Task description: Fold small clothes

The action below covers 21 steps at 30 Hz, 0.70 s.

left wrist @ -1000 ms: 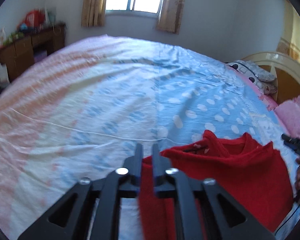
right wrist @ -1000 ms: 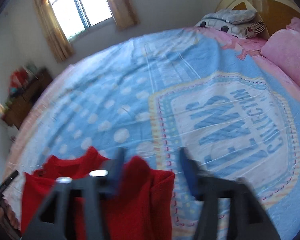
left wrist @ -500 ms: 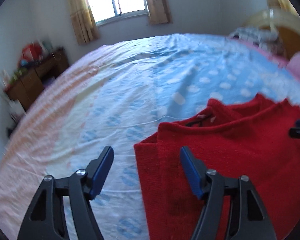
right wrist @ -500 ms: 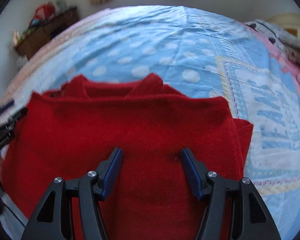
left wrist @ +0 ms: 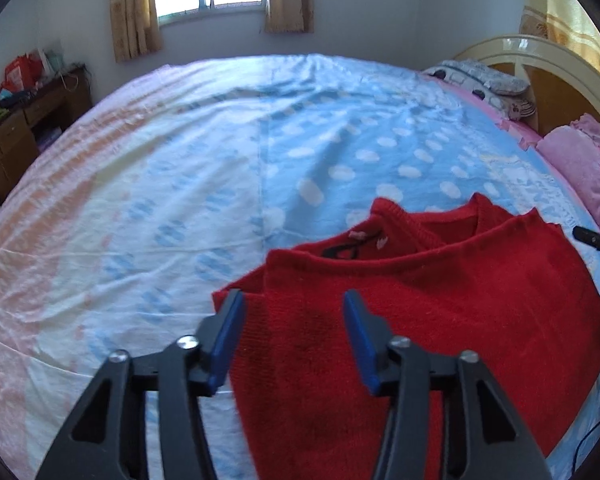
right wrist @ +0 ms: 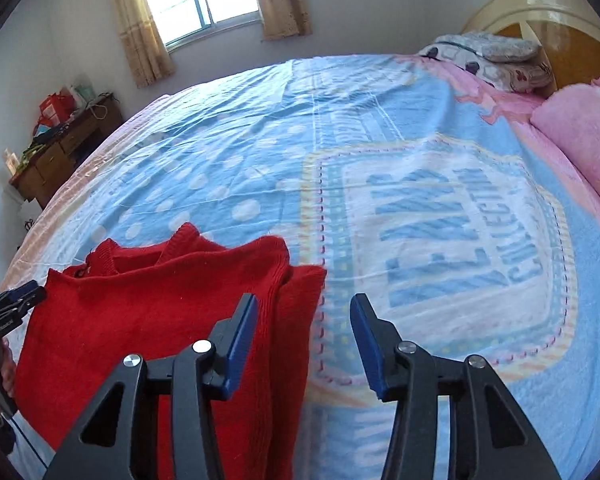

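Observation:
A red knitted sweater (left wrist: pixel 440 312) lies folded on the bed, its collar toward the window. It also shows in the right wrist view (right wrist: pixel 160 312). My left gripper (left wrist: pixel 292 312) is open and empty, hovering over the sweater's left edge. My right gripper (right wrist: pixel 304 320) is open and empty, over the sweater's right edge, where a folded layer sticks out. The tip of the right gripper (left wrist: pixel 596 240) shows at the right edge of the left wrist view. The left gripper (right wrist: pixel 12 308) shows at the left edge of the right wrist view.
The bed sheet (left wrist: pixel 260 152) is blue with white dots, pink at the left. A pink pillow (right wrist: pixel 580 132) and patterned bedding (right wrist: pixel 488 52) lie at the headboard (left wrist: pixel 540 64). A cluttered wooden desk (left wrist: pixel 24 120) stands by the far-left wall.
My left gripper opened and let go of the sweater's edge, which now lies flat. Both grippers have drawn back a little; the right one swung to the sweater's right edge.

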{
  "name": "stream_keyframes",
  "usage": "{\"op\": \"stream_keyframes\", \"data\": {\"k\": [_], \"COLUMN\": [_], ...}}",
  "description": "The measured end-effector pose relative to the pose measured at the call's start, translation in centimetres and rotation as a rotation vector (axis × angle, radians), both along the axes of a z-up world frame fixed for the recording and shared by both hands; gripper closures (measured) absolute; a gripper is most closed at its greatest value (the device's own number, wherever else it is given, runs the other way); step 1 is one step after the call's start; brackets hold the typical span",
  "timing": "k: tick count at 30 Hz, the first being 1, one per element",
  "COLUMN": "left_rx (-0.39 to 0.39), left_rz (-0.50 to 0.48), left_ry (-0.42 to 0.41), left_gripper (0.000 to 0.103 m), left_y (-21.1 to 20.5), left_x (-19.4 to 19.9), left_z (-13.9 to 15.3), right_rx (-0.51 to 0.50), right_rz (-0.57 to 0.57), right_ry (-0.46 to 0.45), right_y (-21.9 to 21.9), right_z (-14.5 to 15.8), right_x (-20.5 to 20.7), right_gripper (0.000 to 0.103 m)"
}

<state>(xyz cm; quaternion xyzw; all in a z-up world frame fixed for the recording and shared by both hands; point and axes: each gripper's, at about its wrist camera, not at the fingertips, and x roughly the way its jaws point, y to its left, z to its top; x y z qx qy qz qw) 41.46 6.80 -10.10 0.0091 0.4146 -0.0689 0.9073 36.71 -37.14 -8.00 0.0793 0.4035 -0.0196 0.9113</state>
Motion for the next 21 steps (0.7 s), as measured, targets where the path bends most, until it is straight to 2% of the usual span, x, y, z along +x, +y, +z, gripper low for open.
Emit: {"op": "stream_keyframes", "data": {"k": [1,5,6,7,10,11,12,13,14,16,19,21], "left_rx": [-0.005,-0.050,-0.058,-0.068,-0.066,-0.058,-0.040,-0.038,-0.049,-0.085,-0.097,-0.079], "left_rz": [0.003,0.006,-0.003,-0.015,-0.039,-0.045,-0.041,-0.036,-0.035,-0.027,-0.002,0.018], "left_ry": [0.011,0.040,0.046,0.050,0.039,0.023,-0.007,-0.021,-0.041,-0.081,-0.086,-0.069], "left_gripper": [0.062,0.062,0.070,0.088,0.096,0.096,0.097,0.097,0.097,0.097,0.097,0.097], "left_y": [0.0,0.5,0.5,0.5,0.2,0.1,-0.1,0.0,0.2,0.7,1.4,1.5], "left_x": [0.1,0.4,0.5,0.6,0.5,0.4,0.0,0.0,-0.1,-0.4,0.1,0.9], "left_z": [-0.2,-0.8,-1.0,-1.1,-1.1,-0.9,-0.4,-0.1,0.4,1.5,1.8,0.9], "right_rx": [-0.008,-0.003,-0.008,-0.009,-0.040,-0.061,-0.095,-0.128,-0.157,-0.150,-0.180,-0.189], "right_rz": [0.012,0.063,0.071,0.083,0.105,0.109,0.115,0.111,0.103,0.103,0.077,0.052], "right_ry": [-0.006,-0.033,-0.027,-0.013,0.083,0.097,0.104,0.100,0.081,0.053,-0.009,-0.031], "right_y": [0.2,1.1,1.3,1.5,2.6,3.0,3.5,3.8,4.1,4.1,4.0,3.9], "right_z": [0.0,0.3,0.2,-0.1,-1.8,-2.2,-2.5,-2.6,-2.3,-1.6,-0.3,0.1], "right_x": [0.3,1.4,1.8,2.3,4.1,4.4,4.7,4.7,4.5,4.1,3.5,3.6], "right_gripper": [0.054,0.054,0.054,0.054,0.054,0.064,0.091,0.097,0.097,0.097,0.097,0.097]}}
